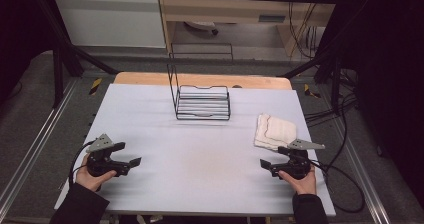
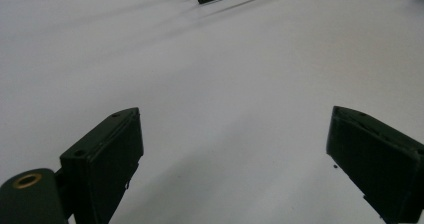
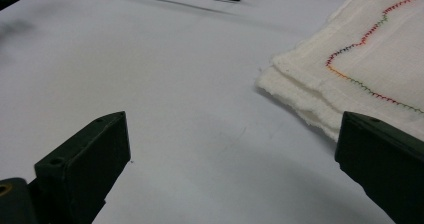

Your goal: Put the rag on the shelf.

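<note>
**Grippers wait wide open, folded cloth close to the right one**

While both hands rest low near the bottom of the high view, neither tool has hold of anything. The left gripper (image 1: 131, 162) sits at the lower left of the frame with its jaws spread wide and only bare tabletop between them, as its own view confirms. The right gripper (image 1: 265, 164) sits at the lower right, jaws likewise wide apart and empty.

A folded white cloth (image 1: 274, 130) lies on the white table (image 1: 200, 174) just above the right gripper, at the right of the frame and near the table's edge. In the right gripper view the cloth (image 3: 360, 69) fills the upper right, its near corner just beyond the right-hand jaw but not between the two, so the cloth looks like the thing about to be handled, and the spread jaws suit a first reach for its edge. A wavy line of many-coloured stitching runs across its top layer.

A black wire rack (image 1: 202, 101) stands upright at the upper middle of the table, well apart from both grippers and the cloth; it may be where the cloth is meant to go, though that is a guess.

No brand, label or readable writing can be made out on the cloth, rack or grippers.
</note>
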Motion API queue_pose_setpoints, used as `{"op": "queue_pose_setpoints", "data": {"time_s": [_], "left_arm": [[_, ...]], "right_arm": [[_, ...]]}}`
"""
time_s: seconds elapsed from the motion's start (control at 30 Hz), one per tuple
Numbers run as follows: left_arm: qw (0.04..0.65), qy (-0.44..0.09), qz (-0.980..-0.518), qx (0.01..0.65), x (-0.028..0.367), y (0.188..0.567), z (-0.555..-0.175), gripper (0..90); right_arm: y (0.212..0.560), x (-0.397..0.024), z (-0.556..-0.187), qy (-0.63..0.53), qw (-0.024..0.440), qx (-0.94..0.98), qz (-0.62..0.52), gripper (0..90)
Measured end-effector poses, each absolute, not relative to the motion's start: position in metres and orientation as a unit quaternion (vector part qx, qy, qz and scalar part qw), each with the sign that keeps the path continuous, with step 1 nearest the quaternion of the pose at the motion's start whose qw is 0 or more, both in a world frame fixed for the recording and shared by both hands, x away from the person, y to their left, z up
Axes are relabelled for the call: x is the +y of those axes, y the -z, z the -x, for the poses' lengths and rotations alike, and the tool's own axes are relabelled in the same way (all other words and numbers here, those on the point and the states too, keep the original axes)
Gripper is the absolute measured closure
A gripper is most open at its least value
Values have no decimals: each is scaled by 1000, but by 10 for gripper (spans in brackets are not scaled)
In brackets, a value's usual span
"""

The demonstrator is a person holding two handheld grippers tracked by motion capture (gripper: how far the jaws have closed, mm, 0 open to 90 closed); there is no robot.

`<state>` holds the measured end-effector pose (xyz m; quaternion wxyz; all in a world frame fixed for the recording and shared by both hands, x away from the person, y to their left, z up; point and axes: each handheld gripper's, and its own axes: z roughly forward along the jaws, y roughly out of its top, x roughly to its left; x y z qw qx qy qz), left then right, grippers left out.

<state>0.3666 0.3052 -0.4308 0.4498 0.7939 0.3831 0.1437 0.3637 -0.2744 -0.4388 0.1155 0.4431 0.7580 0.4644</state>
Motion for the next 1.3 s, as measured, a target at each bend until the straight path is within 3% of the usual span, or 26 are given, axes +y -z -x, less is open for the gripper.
{"op": "queue_pose_setpoints", "data": {"time_s": [0.6,1.07,1.3], "left_arm": [[445,-153,-794,385,305,431,-365,88],[439,-155,-797,384,304,431,-365,98],[438,-156,-797,385,304,431,-365,103]], "right_arm": [[434,-266,-377,-424,163,767,-454,142],[442,-246,-418,-367,195,793,-445,444],[451,-237,-433,-349,209,802,-438,475]]}}
